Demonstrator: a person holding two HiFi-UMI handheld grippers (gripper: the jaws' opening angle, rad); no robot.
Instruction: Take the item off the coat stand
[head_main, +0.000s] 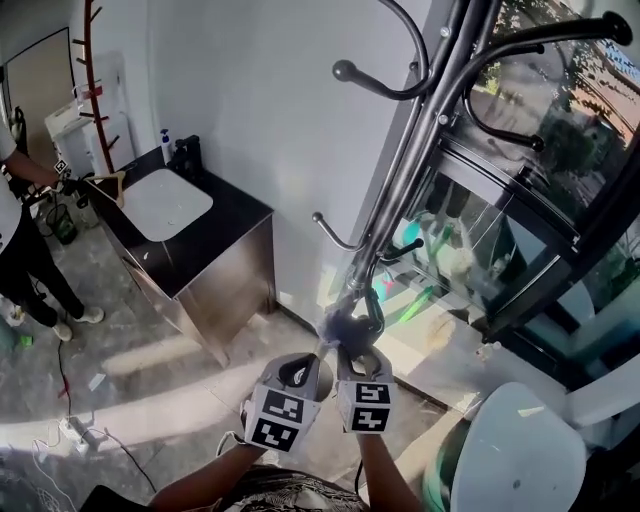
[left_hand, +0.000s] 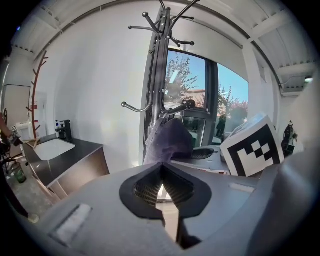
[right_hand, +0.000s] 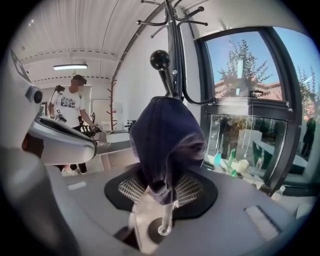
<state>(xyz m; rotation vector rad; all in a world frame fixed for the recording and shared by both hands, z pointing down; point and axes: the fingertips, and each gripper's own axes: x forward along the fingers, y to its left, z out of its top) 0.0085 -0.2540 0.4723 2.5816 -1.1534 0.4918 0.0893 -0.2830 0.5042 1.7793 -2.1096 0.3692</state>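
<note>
Left gripper: tips meet, nothing between them. It sits just left of the right gripper, both low at the stand's foot. Right gripper's jaws stand wide apart; the dark navy cloth item hangs down between them, and the ribbed pads on either side are clear of it, so there is no grip. The cloth is draped over a low hook of the dark metal coat stand, still on the stand, with a ball-tipped hook end just above it. Upper hooks are bare. Right of the stand is a dark-framed glass window. Further left, against the white wall, is a steel cabinet with black top and white sink basin. Far left, a person in a white T-shirt stands beside a red-brown wooden rack.
</note>
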